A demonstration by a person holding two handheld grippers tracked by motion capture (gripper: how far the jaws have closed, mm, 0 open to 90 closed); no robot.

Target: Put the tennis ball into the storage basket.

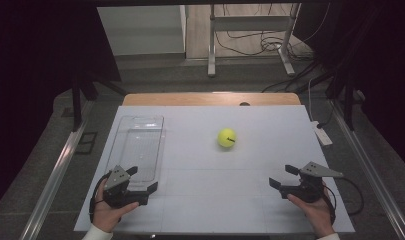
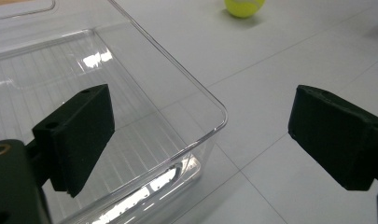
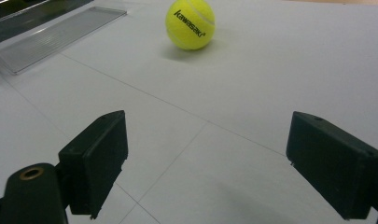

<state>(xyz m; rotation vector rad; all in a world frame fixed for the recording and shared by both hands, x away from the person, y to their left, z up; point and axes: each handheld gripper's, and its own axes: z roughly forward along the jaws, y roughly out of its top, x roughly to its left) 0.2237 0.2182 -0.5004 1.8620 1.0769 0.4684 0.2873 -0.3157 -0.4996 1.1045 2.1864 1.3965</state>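
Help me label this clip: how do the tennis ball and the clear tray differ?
The tennis ball is round, opaque yellow with black lettering; the clear tray is a long, see-through rectangle with ribs. The ball lies mid-table, away from both grippers; the tray's near end lies by the left gripper. Both rest on the white table, untouched.

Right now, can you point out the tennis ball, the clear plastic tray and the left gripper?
tennis ball [image 1: 227, 138]: high view, middle of the yellow felt.
clear plastic tray [image 1: 140, 118]: high view, its far rim.
left gripper [image 1: 142, 180]: high view, midway between its open fingertips.
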